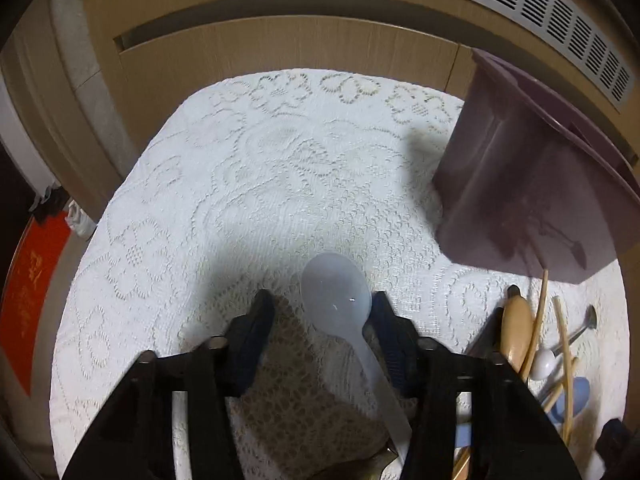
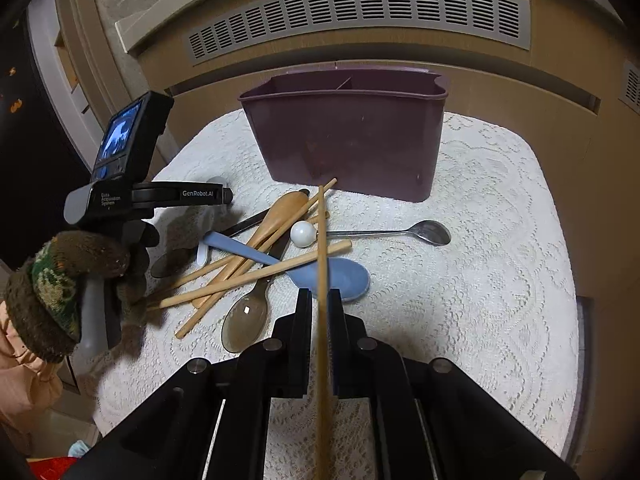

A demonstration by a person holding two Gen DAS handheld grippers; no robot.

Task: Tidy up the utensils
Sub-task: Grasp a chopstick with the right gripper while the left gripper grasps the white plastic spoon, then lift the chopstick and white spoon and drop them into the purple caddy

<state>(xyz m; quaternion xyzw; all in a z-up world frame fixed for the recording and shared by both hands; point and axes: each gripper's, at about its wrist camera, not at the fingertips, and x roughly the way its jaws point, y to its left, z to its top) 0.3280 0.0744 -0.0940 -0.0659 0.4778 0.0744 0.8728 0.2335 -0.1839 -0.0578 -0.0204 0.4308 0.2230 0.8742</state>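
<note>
R gripper (image 2: 319, 300) is clamped tight on a chopstick (image 2: 322, 248), stick running up frame centre toward the purple bin (image 2: 344, 136) at upper centre. L gripper (image 1: 320, 312) has a white spoon (image 1: 336, 292) between its fingers, lower centre; only the right pad looks to touch, so a firm grip isn't clear. Rest of the utensils sit piled on the lace cloth (image 2: 500, 260), left of centre, w/ a metal spoon (image 2: 416, 233) lying apart at right.

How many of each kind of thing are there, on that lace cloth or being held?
Spoons: 6 (clear, wooden, blue, metal, two smoky)
Chopsticks: 4 (one in the right gripper, three lying)
White round-ended piece: 1
Purple bin: 1
Total: 12
</note>
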